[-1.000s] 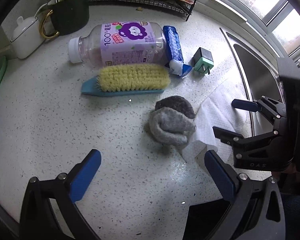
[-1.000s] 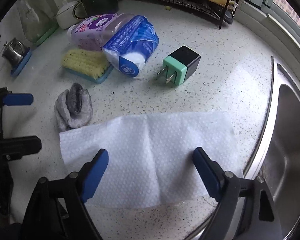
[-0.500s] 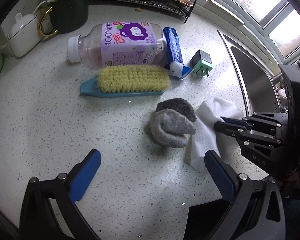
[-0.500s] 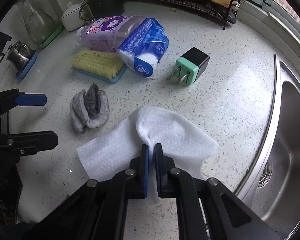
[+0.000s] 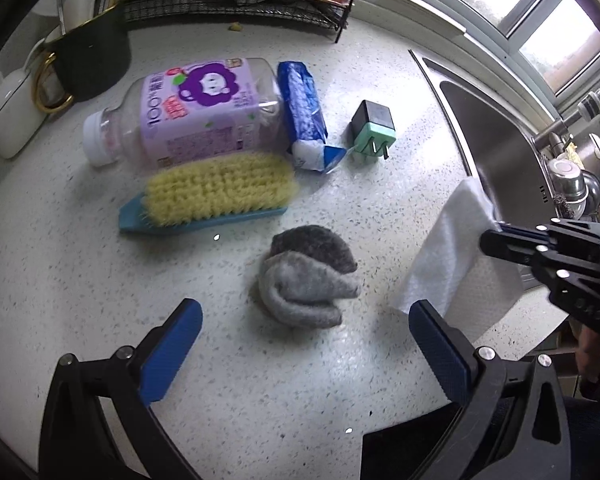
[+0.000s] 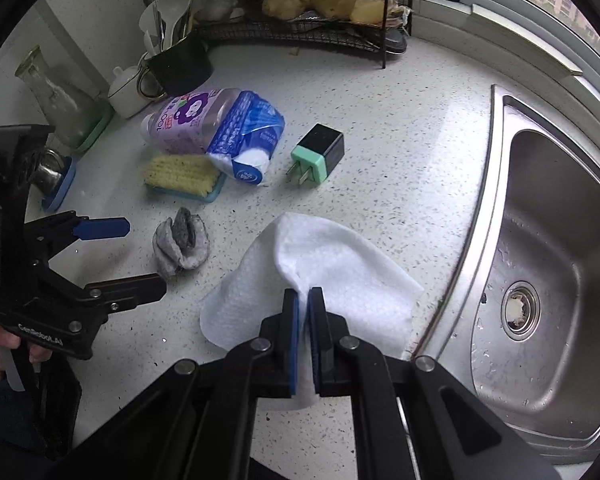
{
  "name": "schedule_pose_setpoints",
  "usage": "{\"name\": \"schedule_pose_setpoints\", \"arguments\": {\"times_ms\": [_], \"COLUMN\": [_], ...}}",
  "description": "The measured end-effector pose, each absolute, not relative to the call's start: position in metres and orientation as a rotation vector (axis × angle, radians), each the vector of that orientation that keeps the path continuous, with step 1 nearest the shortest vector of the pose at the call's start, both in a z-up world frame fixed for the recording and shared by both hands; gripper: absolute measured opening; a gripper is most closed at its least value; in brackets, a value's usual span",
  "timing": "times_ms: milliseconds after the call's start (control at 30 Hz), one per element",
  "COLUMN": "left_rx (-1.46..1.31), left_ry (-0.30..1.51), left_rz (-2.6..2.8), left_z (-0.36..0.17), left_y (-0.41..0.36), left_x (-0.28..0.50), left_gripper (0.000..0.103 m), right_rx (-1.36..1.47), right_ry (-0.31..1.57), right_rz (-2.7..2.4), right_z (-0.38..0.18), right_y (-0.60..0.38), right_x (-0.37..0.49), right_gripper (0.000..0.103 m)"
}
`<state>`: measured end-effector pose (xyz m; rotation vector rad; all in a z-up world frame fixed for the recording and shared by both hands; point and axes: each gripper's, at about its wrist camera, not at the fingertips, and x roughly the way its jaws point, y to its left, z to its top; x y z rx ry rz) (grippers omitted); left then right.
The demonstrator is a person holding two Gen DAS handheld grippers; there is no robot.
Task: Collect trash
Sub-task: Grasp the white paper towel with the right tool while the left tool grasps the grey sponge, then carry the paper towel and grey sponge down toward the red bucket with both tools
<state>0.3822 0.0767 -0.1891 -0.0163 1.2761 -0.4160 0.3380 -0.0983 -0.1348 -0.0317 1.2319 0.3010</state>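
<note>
A white paper towel (image 6: 340,264) hangs bunched from my right gripper (image 6: 303,300), which is shut on a fold of it just above the speckled counter (image 6: 400,152), beside the sink. The left wrist view shows the same towel (image 5: 456,256) pinched in the right gripper (image 5: 494,234), its lower edge drooping toward the counter. My left gripper (image 5: 302,312) stands open over a rolled grey sock (image 5: 304,276), with nothing between its pads. In the right wrist view the left gripper (image 6: 146,254) is open just left of the sock (image 6: 182,246).
Behind the sock lie a yellow scrub brush (image 5: 216,188), a purple-labelled plastic bottle (image 5: 196,112), a blue tissue pack (image 5: 302,116) and a black-and-green charger plug (image 5: 372,128). A steel sink (image 6: 540,240) opens on the right. A dark mug (image 5: 92,64) and wire rack (image 6: 300,28) stand at the back.
My right gripper closed on the flat paper towel, gathered it into a fold and lifted it off the counter. The left gripper stayed open and shifted slightly.
</note>
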Motion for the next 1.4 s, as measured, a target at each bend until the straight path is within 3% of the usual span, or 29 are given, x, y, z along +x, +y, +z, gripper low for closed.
{"name": "schedule_pose_setpoints", "arguments": {"times_ms": [233, 400, 567, 700, 1000, 1400], "left_rx": [0.041, 0.046, 0.085, 0.085, 0.012, 0.038], "left_ry": [1.291, 1.279, 1.267, 1.25, 1.243, 1.16], "left_rz": [-0.413, -0.403, -0.379, -0.365, -0.366, -0.336], "left_z": [-0.206, -0.211, -0.212, -0.211, -0.204, -0.146], "left_y": [0.061, 0.057, 0.048, 0.044, 0.048, 0.021], "left_x": [0.399, 0.409, 0.412, 0.408, 0.39, 0.317], "left_gripper": [0.102, 0.081, 0.068, 0.042, 0.039, 0.039], "right_rx": [-0.001, 0.037, 0.06, 0.067, 0.063, 0.033], "right_ry": [1.22, 1.223, 1.228, 1.231, 1.221, 1.128], "right_rz": [0.252, 0.234, 0.229, 0.23, 0.245, 0.345], "right_z": [-0.13, -0.133, -0.135, -0.136, -0.131, -0.101], "right_y": [-0.125, -0.124, -0.123, -0.122, -0.124, -0.137], "right_x": [0.325, 0.325, 0.326, 0.324, 0.313, 0.28], "right_gripper": [0.005, 0.005, 0.005, 0.005, 0.005, 0.005]}}
